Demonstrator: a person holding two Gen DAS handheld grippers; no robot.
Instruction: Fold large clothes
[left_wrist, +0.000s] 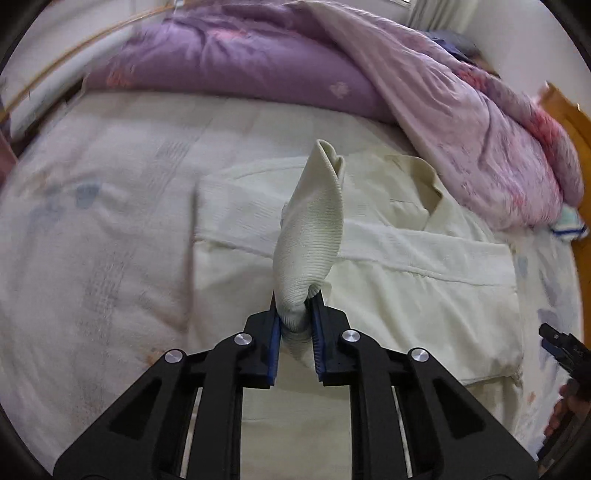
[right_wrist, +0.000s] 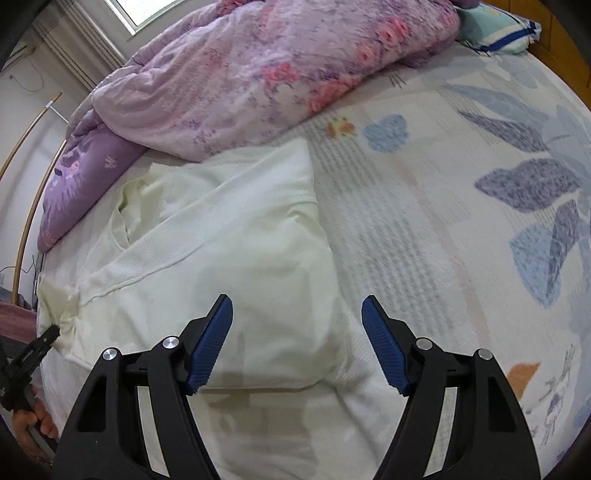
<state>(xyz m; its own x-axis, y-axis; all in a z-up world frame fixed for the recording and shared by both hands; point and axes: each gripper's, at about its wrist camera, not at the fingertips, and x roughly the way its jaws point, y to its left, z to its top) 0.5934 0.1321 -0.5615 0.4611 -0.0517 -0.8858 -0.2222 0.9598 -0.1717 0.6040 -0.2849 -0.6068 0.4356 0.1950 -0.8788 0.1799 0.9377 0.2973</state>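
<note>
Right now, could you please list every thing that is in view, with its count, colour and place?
sweater: one, cream, spread on the bed, partly folded
sleeve cuff: one, cream ribbed, lifted above the sweater, pinched in the left claw
bed sheet: one, pale with blue leaf print, under everything
quilt: one, lilac with pink flowers, bunched along the far side of the bed
pillow: one, pale green with blue stripe, at the bed's far corner
bed frame: one, wooden, orange-brown, at the bed's edge
window: one, bright, beyond the quilt
left claw: one, black with blue pads, shut on the cuff
right claw: one, black with blue pads, open above the sweater
</note>
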